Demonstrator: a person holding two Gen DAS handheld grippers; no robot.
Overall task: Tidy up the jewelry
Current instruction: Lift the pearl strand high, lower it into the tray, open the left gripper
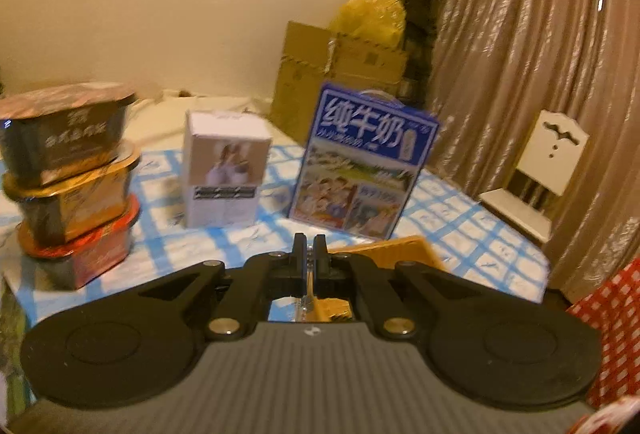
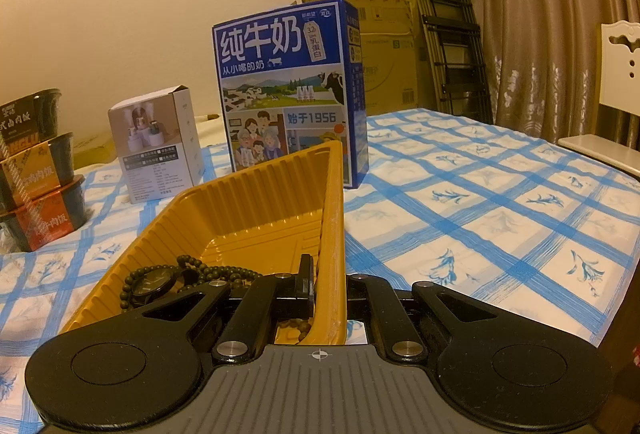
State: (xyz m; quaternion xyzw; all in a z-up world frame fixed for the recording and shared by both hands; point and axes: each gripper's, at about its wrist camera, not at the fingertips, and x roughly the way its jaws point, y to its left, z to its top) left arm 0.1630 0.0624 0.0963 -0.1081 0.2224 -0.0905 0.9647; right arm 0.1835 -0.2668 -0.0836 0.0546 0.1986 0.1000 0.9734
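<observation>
On the desk (image 2: 500, 194), right gripper (image 2: 326, 286) has its jaws pinching the yellow tray's (image 2: 256, 210) wall, beads (image 2: 224, 270) and watch (image 2: 150, 284) inside, while left gripper (image 1: 309, 250) jaws pinch something thin and shiny.

The left hand-held gripper (image 1: 308, 246) is matt black plastic: two short, flat-sided fingers (image 1: 299, 254) sit on a block, driven by angled link arms that spread back to two large round discs, each with a shallower circle pressed into its top. Silver rivets mark the pivots of the link arms. Behind them lies a grey ribbed housing with a small pale mark at its front edge. The right hand-held gripper (image 2: 320, 282) has the same build: black fingers, link arms, silver rivets, round discs, and a grey ribbed housing bearing a white crosshair mark.
</observation>
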